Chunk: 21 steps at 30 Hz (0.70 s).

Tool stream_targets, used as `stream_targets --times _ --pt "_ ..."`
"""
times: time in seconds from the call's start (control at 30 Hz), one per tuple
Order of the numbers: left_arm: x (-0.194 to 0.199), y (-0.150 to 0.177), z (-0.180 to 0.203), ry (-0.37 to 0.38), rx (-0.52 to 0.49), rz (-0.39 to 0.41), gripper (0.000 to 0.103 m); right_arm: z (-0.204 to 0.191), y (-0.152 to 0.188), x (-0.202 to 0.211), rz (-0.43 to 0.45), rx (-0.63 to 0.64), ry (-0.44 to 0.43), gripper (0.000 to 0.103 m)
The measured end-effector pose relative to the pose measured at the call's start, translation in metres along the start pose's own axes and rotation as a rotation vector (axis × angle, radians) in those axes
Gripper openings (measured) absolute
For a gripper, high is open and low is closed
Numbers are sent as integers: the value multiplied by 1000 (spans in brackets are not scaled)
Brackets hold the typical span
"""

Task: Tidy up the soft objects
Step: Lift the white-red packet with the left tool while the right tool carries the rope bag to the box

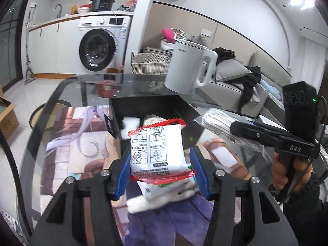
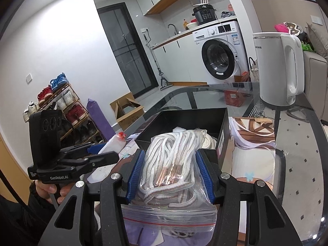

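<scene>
Two grippers, each holding a soft pack
Left gripper (image 1: 160, 168) clamps a white packet (image 1: 156, 149); right gripper (image 2: 170, 174) clamps a bagged rope (image 2: 172, 164) near the black box (image 2: 184, 121)

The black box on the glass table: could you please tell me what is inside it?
Inside the black box lie a white foam-like block and a cream rolled item. The held white packet and bag of cord cover the rest of its floor.

"das" on right gripper (image 1: 244, 130); "genrobot.ai" on left gripper (image 2: 102, 152)
</scene>
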<state>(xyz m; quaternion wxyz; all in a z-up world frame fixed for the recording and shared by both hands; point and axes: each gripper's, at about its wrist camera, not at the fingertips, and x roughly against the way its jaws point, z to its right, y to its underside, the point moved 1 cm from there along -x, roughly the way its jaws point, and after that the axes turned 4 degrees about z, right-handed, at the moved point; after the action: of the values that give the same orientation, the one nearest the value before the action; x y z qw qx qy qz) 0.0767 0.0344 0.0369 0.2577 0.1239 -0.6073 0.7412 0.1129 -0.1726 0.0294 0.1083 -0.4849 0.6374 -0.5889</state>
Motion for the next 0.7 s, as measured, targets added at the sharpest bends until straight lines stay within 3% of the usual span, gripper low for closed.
stream_targets --times 0.2,0.7 --pt "-16 -9 6 -66 -58 10 54 0 -7 -13 6 3 15 51" --pt "-55 -33 0 -117 -79 17 54 6 -31 -52 -1 63 70 51"
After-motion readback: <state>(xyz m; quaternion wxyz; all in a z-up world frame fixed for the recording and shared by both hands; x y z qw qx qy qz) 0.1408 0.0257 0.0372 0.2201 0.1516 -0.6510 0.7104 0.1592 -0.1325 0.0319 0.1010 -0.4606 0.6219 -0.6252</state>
